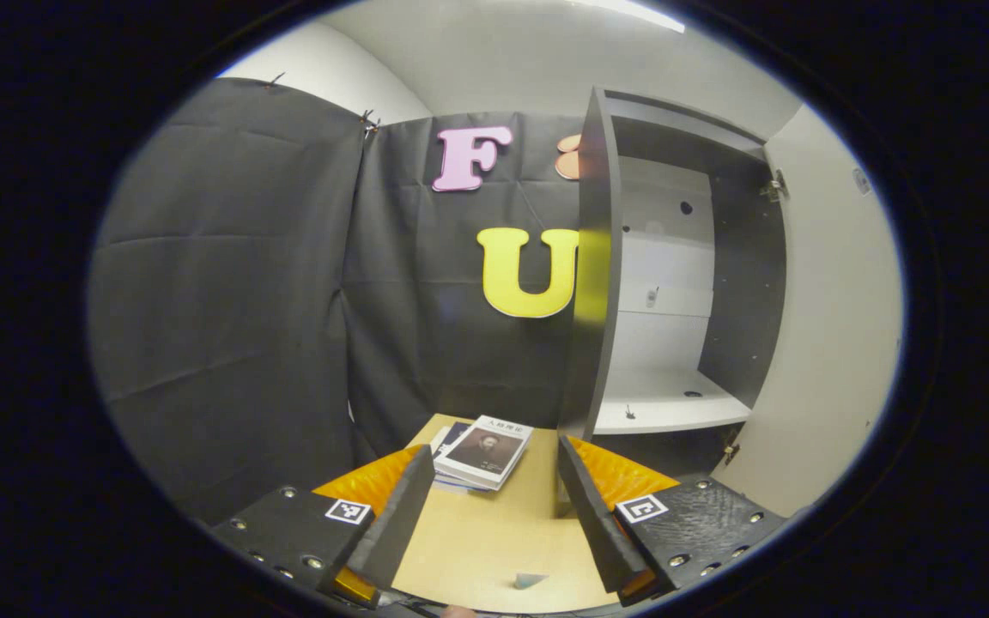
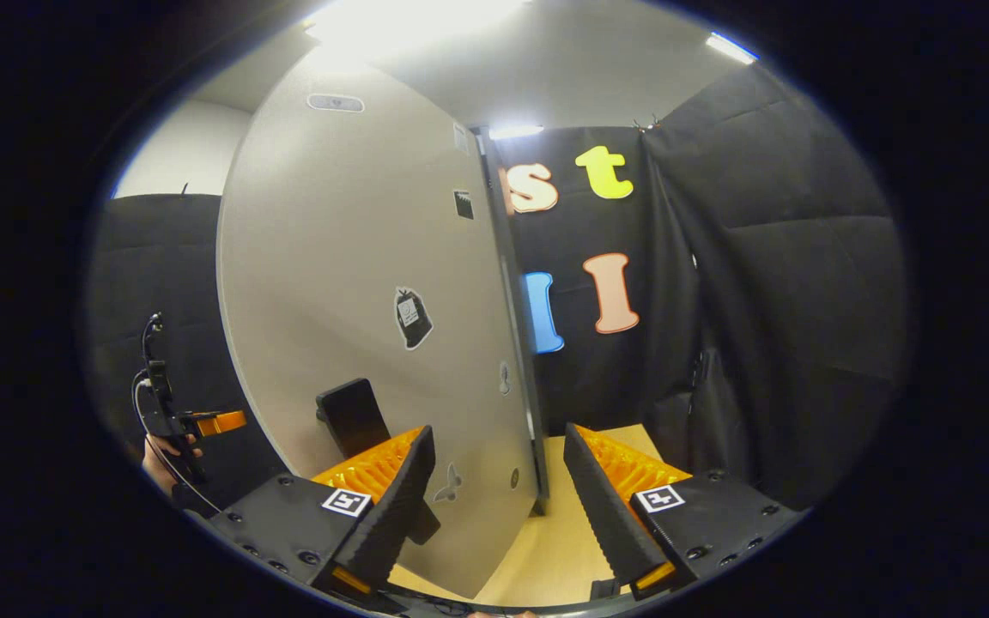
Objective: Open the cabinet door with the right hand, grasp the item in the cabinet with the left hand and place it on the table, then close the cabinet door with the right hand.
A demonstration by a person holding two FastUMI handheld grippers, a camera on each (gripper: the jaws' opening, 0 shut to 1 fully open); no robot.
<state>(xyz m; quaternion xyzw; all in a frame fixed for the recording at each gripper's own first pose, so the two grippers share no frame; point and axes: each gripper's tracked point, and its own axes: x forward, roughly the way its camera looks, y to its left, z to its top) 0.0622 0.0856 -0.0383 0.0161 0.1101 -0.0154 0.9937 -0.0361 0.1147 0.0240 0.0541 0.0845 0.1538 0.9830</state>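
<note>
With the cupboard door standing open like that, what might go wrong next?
1. The right tongs straddle the door's free edge without gripping it, so a push to close may slip off.
2. The books lie on the table near the cabinet's side panel; a low left tongs move might nudge them.

You stand in a booth hung with creased black cloth (image 1: 228,283), under a pale ceiling (image 1: 494,60) with a bright strip light (image 2: 731,47), before a light wooden table (image 1: 494,541).
</note>
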